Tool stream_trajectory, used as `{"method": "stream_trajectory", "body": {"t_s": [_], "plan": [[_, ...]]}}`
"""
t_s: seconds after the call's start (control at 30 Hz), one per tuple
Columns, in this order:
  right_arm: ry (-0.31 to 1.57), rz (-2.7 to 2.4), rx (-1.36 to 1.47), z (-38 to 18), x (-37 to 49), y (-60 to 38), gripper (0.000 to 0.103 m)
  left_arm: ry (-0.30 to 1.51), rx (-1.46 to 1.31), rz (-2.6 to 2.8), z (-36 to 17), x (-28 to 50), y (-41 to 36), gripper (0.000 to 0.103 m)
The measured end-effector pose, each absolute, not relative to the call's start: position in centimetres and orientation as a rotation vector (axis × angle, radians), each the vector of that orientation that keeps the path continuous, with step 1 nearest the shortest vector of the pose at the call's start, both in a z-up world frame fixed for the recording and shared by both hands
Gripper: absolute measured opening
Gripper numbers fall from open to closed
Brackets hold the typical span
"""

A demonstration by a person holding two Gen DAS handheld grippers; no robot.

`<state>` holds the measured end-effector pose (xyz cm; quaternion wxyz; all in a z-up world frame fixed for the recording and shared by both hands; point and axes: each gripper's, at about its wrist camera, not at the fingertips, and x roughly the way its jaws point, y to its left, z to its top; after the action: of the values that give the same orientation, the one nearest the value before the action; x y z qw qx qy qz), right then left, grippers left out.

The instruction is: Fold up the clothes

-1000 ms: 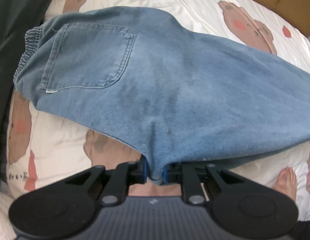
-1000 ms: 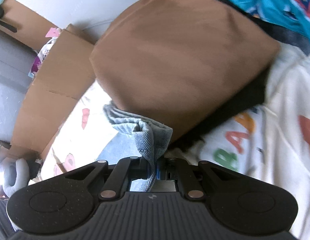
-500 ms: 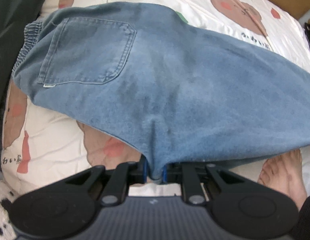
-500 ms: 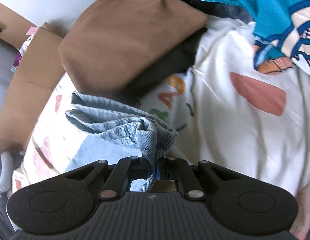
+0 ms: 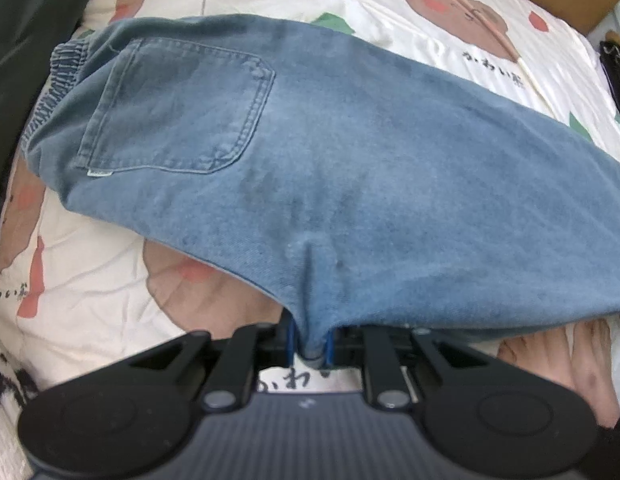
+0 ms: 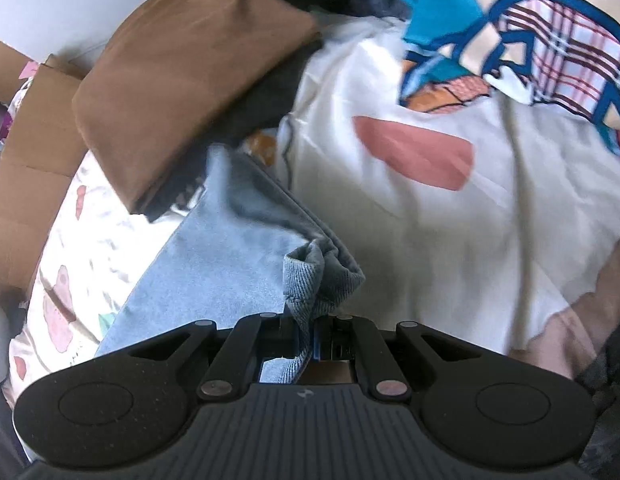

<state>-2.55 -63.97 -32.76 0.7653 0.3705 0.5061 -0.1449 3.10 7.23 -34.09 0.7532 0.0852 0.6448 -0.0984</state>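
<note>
Left wrist view: the left tool [image 5: 310, 344] is pointing down over the bed [image 5: 89, 280] and is clamping a fold of the blue jeans [image 5: 350, 184], which are draping from 9 o'clock to 3 o'clock above the printed sheet; the back pocket [image 5: 177, 108] is facing up at 10 o'clock. A bare foot [image 5: 558, 360] is showing at 4 o'clock. Right wrist view: the right tool [image 6: 310, 340] is pinching a bunched denim edge of the jeans [image 6: 322, 276]. A brown cushion [image 6: 189, 80] is lying at 11 o'clock, a teal patterned garment [image 6: 510, 20] at 1 o'clock.
</note>
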Motion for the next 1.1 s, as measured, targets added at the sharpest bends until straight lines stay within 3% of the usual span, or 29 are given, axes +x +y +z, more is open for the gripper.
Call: {"method": "stream_trajectory", "body": {"t_s": [0.47, 0.83, 1.1], "plan": [[1.124, -0.326, 0.865, -34.9, -6.4, -66.2, 0.005, 1.381, 0.262, -0.191, -32.4, 2.6, 8.0, 0.014], [1.160, -0.304, 0.846, -35.7, -7.5, -66.5, 0.005, 1.410, 0.257, -0.161, -34.8, 1.8, 8.0, 0.014], [1.183, -0.291, 0.843, -36.3, -7.7, -67.0, 0.012, 1.423, 0.248, -0.156, -35.7, 1.5, 8.0, 0.017]]}}
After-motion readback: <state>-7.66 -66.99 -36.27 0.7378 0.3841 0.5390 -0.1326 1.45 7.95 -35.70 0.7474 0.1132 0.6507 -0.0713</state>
